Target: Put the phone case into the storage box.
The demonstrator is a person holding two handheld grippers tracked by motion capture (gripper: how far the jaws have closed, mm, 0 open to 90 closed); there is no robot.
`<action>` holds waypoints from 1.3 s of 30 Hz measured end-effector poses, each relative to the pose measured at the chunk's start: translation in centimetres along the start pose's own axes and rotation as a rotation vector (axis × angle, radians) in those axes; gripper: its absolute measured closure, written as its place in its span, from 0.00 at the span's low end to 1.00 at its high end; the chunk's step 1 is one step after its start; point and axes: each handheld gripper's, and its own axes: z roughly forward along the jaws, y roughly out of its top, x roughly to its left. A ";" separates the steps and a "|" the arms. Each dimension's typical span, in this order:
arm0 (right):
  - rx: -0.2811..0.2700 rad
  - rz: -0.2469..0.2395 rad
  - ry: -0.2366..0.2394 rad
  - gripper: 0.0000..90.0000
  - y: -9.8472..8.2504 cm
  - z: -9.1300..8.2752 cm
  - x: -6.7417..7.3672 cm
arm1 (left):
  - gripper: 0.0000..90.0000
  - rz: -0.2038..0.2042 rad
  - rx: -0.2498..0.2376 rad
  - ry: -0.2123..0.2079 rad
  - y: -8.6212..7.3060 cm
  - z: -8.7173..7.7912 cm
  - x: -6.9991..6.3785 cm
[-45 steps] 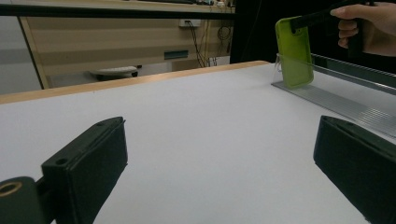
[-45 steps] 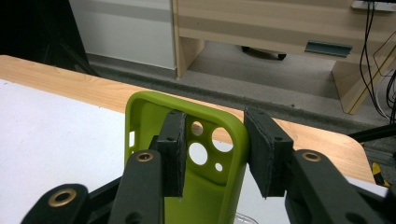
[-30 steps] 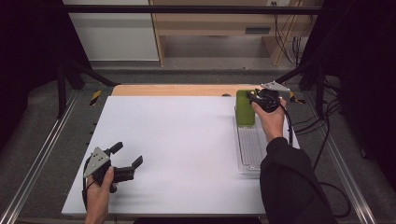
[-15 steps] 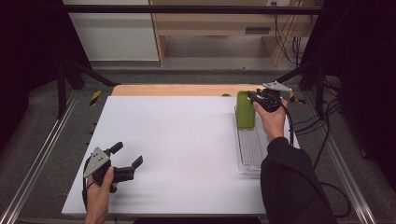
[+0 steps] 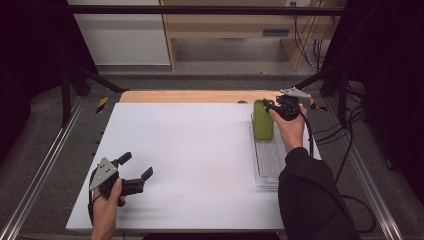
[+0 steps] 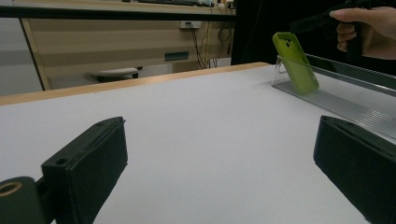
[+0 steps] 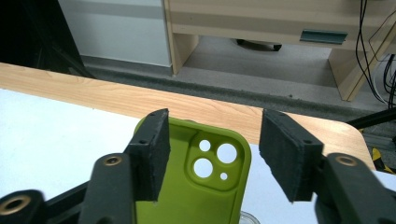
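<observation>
A green phone case (image 5: 263,120) stands tilted on the far end of a clear ribbed tray (image 5: 268,160) at the table's right. My right gripper (image 5: 272,106) hovers at the case's top edge. Its jaws have just been opening, and in the right gripper view they straddle the case (image 7: 205,186) without pressing on it. My left gripper (image 5: 136,165) rests open near the front left of the white mat (image 5: 190,150), with nothing between its jaws. The left gripper view shows the case (image 6: 295,62) far off to the right.
The tray (image 6: 355,105) runs along the mat's right edge. A strip of wooden tabletop (image 5: 190,96) shows behind the mat. Cables (image 5: 345,130) hang off the table's right side. Metal rails border the table on both sides.
Both hands and the green case stay where they were. The right jaws' widening is too small to make out in the high view.
</observation>
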 end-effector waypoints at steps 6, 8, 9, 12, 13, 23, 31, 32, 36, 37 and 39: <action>0.006 0.002 -0.014 0.40 0.0 0.0 0.0 | 0.03 0.001 -0.001 0.000 0.0 0.0 0.0; 0.008 0.001 -0.019 0.38 0.0 0.0 0.1 | 0.03 0.002 -0.002 0.000 0.0 0.0 0.0; 0.007 -0.001 -0.022 0.38 0.1 0.0 0.1 | 0.03 0.001 -0.003 0.000 0.0 0.0 0.0; 0.007 0.002 -0.026 0.37 0.1 -0.1 0.1 | 0.03 0.001 -0.003 0.001 0.0 0.0 0.0; 0.006 -0.002 -0.025 0.37 0.1 -0.1 0.1 | 0.03 0.001 -0.003 0.001 0.0 0.0 0.0; 0.018 0.002 -0.037 0.28 0.1 -0.1 0.2 | 0.03 0.000 -0.003 0.001 0.0 0.0 0.0; 0.029 0.005 -0.055 0.20 0.1 -0.2 0.3 | 0.03 -0.001 -0.004 0.002 0.0 0.0 0.0; 0.034 0.008 -0.056 0.19 0.1 -0.2 0.3 | 0.03 -0.001 -0.003 0.002 0.0 0.0 0.1; 0.041 0.021 -0.062 0.15 0.2 -0.3 0.3 | 0.03 -0.002 -0.004 0.002 0.0 -0.1 0.1; 0.043 0.026 -0.062 0.14 0.2 -0.3 0.3 | 0.03 -0.002 -0.004 0.003 0.0 -0.1 0.1; 0.047 0.029 -0.063 0.12 0.2 -0.3 0.3 | 0.03 -0.003 -0.005 0.004 0.0 -0.1 0.1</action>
